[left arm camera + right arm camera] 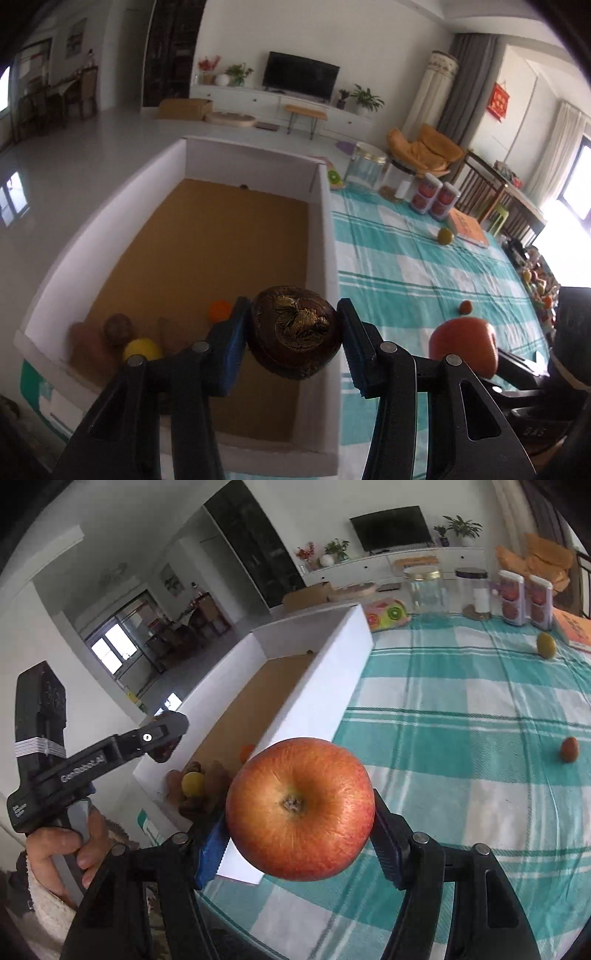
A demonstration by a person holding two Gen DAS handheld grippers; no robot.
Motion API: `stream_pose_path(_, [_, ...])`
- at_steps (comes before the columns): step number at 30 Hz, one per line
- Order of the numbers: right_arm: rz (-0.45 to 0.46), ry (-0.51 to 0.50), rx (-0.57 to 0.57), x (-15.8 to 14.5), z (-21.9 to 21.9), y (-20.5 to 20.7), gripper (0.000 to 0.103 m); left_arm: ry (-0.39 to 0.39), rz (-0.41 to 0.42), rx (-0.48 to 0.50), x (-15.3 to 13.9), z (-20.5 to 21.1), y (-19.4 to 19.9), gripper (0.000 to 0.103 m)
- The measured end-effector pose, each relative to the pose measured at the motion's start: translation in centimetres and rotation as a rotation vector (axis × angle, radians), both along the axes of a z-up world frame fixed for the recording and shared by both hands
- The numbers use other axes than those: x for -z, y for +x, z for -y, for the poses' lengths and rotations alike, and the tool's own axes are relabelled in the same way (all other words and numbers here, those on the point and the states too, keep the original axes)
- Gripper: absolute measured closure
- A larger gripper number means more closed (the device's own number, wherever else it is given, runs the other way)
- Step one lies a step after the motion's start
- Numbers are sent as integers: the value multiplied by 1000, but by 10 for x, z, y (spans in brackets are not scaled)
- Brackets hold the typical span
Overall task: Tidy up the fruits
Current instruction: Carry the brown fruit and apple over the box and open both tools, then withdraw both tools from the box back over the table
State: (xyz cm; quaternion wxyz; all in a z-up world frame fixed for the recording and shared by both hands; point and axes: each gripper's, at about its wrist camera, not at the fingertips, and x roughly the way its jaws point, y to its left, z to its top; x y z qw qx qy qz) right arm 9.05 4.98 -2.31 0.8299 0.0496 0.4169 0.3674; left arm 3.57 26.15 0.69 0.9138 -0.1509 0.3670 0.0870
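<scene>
My left gripper [293,332] is shut on a dark brown round fruit [293,330] and holds it above the near end of the white cardboard box [327,236]. Inside the box lie a small orange fruit [219,310], a yellow fruit [142,349] and brown fruits [118,328]. My right gripper [301,834] is shut on a red apple [300,814], held over the tablecloth beside the box's near right corner [325,686]. The apple also shows in the left wrist view [463,345]. The left gripper [162,746] shows over the box in the right wrist view.
On the teal checked tablecloth [424,266] lie a yellow-green fruit [445,236] [546,645] and a small reddish-brown fruit [465,307] [569,749]. At the far edge stand glass jars [365,168], two red-labelled packs [436,199] and an orange book [467,227].
</scene>
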Motion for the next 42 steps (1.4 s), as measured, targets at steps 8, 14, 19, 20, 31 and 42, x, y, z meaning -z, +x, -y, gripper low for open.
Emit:
stream_pose_path(8, [72,-158,-271,17,-158,-6,35,52,-162,-266,56,-79,-18,53])
stream_pose_path(14, [72,-204,-258,41,-170,-1,24,90,-148,-313,60,-80,-25,23])
stream_pose_path(19, [160,-105,-138,14,-108,4,10,93,-45,-271,37,-54,-17,20])
stream_pose_path(20, [188,-98,-105,10,-91,4,5,91,-16,-245,30,-44,-15,18])
stream_pose_path(31, [195,-423,563,103,169,24,0,-49,27,368,32,160,38,12])
stream_pose_path(42, [3,-316,977,112,306,32,0,176,-83,458,128,265,115,12])
